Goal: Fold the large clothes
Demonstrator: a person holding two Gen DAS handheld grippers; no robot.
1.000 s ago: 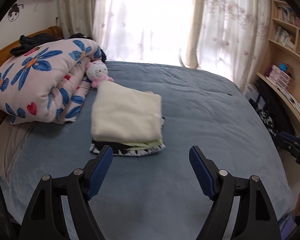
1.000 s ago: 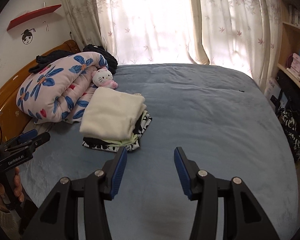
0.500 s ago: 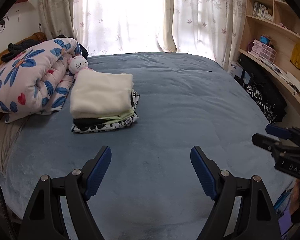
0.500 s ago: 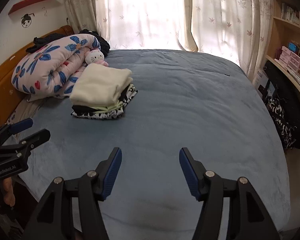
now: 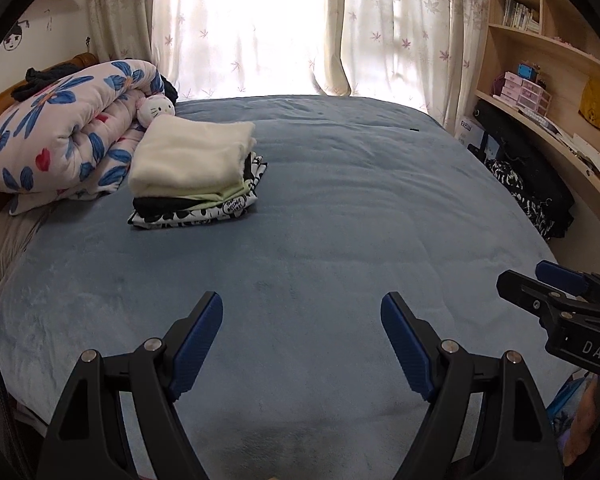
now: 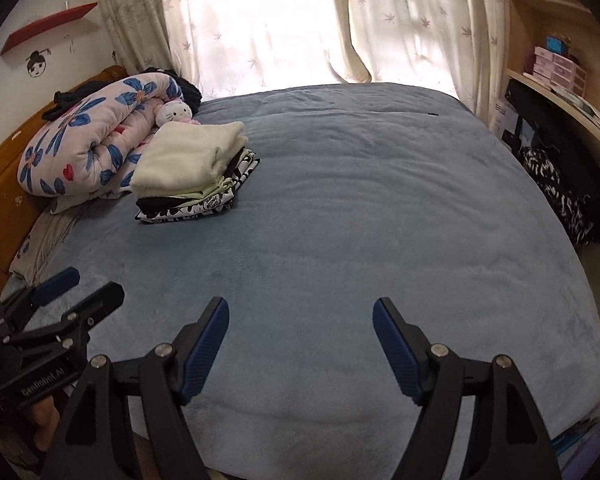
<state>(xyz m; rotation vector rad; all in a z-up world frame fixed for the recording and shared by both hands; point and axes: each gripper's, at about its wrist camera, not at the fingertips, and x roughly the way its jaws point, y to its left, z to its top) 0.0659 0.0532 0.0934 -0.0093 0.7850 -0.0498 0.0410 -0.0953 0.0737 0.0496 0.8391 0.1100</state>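
A stack of folded clothes [image 5: 192, 172], cream piece on top and black-and-white print at the bottom, lies on the blue bed [image 5: 340, 220] at the far left; it also shows in the right wrist view [image 6: 192, 172]. My left gripper [image 5: 302, 312] is open and empty, held above the near part of the bed, far from the stack. My right gripper [image 6: 300, 312] is open and empty above the near edge of the bed. Each gripper shows at the edge of the other's view: the right one [image 5: 548, 284], the left one [image 6: 80, 284].
A rolled floral quilt [image 5: 60, 128] and a white plush cat [image 5: 156, 108] lie by the wooden headboard [image 6: 4, 184]. Curtains [image 5: 260, 28] hang behind the bed. Shelves [image 5: 548, 60] and dark bags [image 5: 528, 184] stand at the right.
Both grippers have pulled back from the stack toward the foot of the bed. The right gripper has opened wider. The stack has not moved.
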